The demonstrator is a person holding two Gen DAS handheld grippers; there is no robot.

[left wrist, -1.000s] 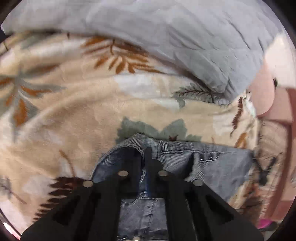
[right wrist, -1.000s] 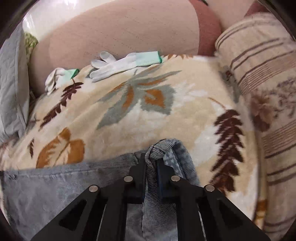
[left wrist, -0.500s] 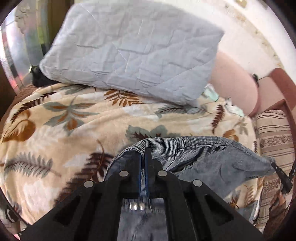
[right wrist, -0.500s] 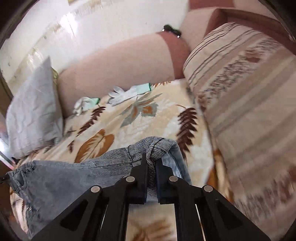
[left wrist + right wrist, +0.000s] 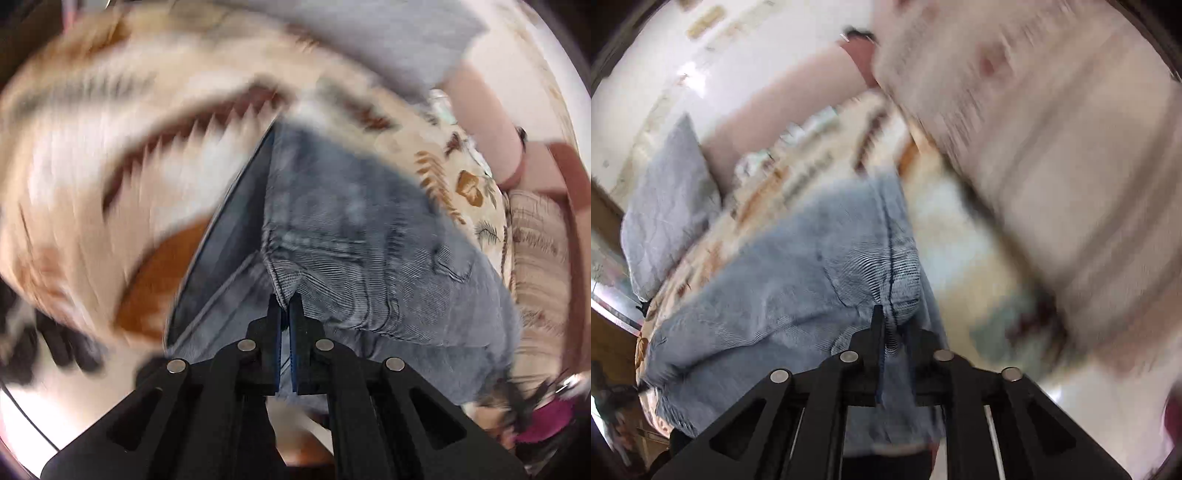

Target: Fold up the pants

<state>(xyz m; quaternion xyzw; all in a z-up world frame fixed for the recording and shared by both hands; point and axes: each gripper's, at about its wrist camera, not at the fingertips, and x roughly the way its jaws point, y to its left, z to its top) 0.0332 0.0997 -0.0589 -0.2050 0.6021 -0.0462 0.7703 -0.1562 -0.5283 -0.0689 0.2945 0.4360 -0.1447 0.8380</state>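
Observation:
The pants are blue-grey jeans [image 5: 362, 236], lifted and stretched between both grippers above a leaf-patterned blanket [image 5: 110, 177]. My left gripper [image 5: 285, 306] is shut on a seamed edge of the jeans, which hang ahead of it and to its right. My right gripper [image 5: 892, 325] is shut on another edge of the same jeans [image 5: 783, 280], which spread to its left. Both views are blurred by motion.
A grey pillow [image 5: 665, 206] lies at the far side of the blanket, also in the left wrist view [image 5: 388, 40]. A striped beige cushion [image 5: 1052, 147] rises at the right. A pink sofa arm [image 5: 484, 122] lies behind.
Both grippers have lifted and swung the jeans up off the blanket and toward the near edge. The cloth now hangs stretched between them. Both stay shut on it.

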